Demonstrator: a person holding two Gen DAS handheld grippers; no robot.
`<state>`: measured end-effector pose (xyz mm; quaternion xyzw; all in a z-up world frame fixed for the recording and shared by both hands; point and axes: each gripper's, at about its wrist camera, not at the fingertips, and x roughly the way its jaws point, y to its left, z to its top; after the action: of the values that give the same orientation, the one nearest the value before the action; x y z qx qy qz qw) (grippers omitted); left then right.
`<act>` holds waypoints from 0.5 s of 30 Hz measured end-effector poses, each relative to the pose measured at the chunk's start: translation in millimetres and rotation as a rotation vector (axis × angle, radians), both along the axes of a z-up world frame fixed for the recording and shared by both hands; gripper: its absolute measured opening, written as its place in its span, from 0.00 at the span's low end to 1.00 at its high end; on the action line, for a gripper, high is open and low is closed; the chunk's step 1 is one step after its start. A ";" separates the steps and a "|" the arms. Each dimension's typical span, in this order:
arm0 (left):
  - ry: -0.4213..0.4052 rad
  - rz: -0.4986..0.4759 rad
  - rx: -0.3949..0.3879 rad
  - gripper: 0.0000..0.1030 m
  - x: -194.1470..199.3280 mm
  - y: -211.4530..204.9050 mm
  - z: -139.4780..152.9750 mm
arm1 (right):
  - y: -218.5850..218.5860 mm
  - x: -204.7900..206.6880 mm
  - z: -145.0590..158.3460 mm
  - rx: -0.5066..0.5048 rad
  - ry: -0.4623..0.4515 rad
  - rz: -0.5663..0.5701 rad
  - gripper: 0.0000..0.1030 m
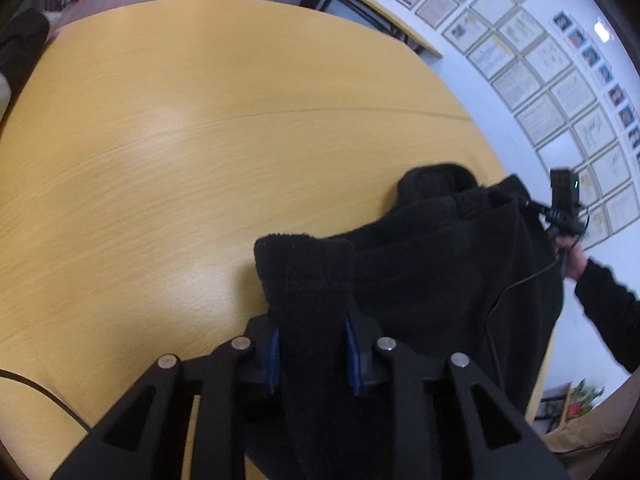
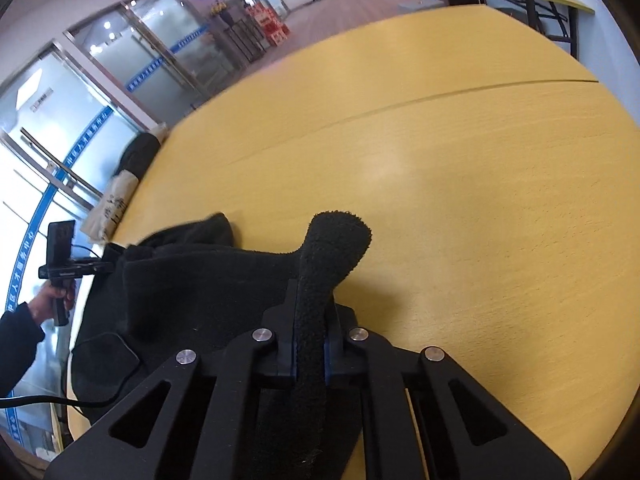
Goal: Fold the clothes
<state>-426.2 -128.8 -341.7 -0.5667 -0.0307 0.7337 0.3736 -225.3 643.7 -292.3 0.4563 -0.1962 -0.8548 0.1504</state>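
fleece [image 1: 432, 280], black, bunched at near right edge of yellow desk [image 1: 200, 140], part hanging over the edge. left gripper [image 1: 312, 344] clamped on a thick fold of it, blue pads [image 1: 273, 354] pressing the cloth. right gripper [image 2: 311, 350] pinched tight on a thin rolled strip of same fleece, tip sticking up past the fingers.

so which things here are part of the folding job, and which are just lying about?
In the job:
- black fleece garment, spread at the table edge
- left gripper, shut on a thick fold of it
- right gripper, shut on a narrow roll of it
- yellow table, work surface

Just lying about:
- dark and pale bags at the table's far side
- framed certificates on the wall
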 end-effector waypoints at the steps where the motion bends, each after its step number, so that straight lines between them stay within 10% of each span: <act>1: 0.006 0.011 0.023 0.17 1.5 -5.2 5.1 | 1.1 5.5 9.2 -0.007 0.032 -0.005 0.06; 8: 0.007 0.193 0.233 0.13 -8.4 -67.2 19.2 | 30.8 17.2 9.8 -0.050 0.064 -0.081 0.05; 15: 0.008 0.194 0.156 0.13 -20.9 -46.5 -5.6 | 22.2 -5.4 -24.7 -0.006 0.002 -0.076 0.06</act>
<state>-447.1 -175.3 -347.4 -0.5271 -0.1410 0.7642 0.3438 -230.7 665.8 -317.0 0.4474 -0.2157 -0.8597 0.1194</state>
